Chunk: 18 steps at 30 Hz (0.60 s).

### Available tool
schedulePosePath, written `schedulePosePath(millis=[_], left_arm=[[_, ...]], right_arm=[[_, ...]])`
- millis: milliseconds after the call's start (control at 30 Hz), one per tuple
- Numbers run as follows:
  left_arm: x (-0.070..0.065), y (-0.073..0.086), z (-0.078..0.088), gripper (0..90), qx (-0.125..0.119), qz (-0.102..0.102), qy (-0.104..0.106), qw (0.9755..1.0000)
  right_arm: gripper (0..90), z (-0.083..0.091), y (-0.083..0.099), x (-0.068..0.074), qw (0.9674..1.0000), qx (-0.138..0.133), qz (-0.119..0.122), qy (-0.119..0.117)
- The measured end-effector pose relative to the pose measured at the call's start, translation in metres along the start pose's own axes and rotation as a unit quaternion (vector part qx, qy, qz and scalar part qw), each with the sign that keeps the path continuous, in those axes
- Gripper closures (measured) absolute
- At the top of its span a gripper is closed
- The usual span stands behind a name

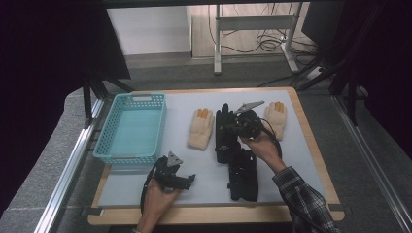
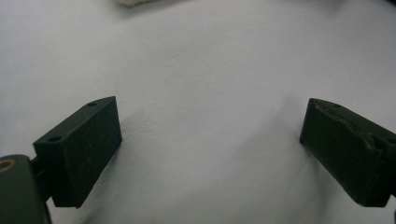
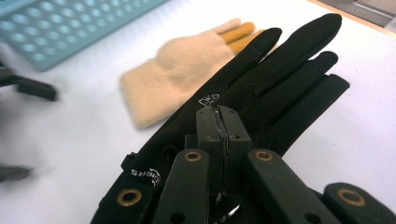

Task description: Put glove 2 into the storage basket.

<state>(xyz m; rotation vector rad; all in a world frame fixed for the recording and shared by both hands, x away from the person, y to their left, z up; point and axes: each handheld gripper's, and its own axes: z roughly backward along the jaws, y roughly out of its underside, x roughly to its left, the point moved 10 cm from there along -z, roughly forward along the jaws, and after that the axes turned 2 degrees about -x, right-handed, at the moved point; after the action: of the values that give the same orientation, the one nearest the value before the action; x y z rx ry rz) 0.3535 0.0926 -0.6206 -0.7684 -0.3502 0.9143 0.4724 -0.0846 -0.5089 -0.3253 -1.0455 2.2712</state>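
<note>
The right claw (image 1: pixel 241 122), jaws pressed together with nothing visibly pinched, hangs over the black glove (image 3: pixel 261 98), which lies flat just right of the cream glove (image 1: pixel 201 128). The left claw (image 1: pixel 180 180) rests spread on bare grey desk (image 1: pixel 301 155) below the blue basket (image 1: pixel 131 127).

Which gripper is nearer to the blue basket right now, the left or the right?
Left. The left gripper hovers just below the blue basket, near its front corner. The right gripper is farther off, over the black glove.
</note>
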Motion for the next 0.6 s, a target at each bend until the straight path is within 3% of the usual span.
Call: schedulePosePath(millis=[233, 300, 467, 600], left_arm=[[0.0, 0.0, 0.0, 5.5, -0.003, 0.001, 0.0, 1.0], [0.0, 0.0, 0.0, 5.6, -0.002, 0.001, 0.0, 1.0], [0.0, 0.0, 0.0, 5.6, -0.002, 0.002, 0.0, 1.0], [0.0, -0.001, -0.001, 5.6, -0.004, 0.002, 0.0, 1.0]], right_arm=[[88.2, 0.05, 0.012, 0.027, 0.9991, -0.025, -0.003, -0.036], [88.2, 0.054, 0.015, 0.03, 0.999, -0.024, -0.002, -0.038], [88.1, 0.086, 0.044, 0.049, 0.9985, -0.021, -0.002, -0.051], [88.1, 0.089, 0.067, 0.054, 0.9987, -0.014, -0.004, -0.049]])
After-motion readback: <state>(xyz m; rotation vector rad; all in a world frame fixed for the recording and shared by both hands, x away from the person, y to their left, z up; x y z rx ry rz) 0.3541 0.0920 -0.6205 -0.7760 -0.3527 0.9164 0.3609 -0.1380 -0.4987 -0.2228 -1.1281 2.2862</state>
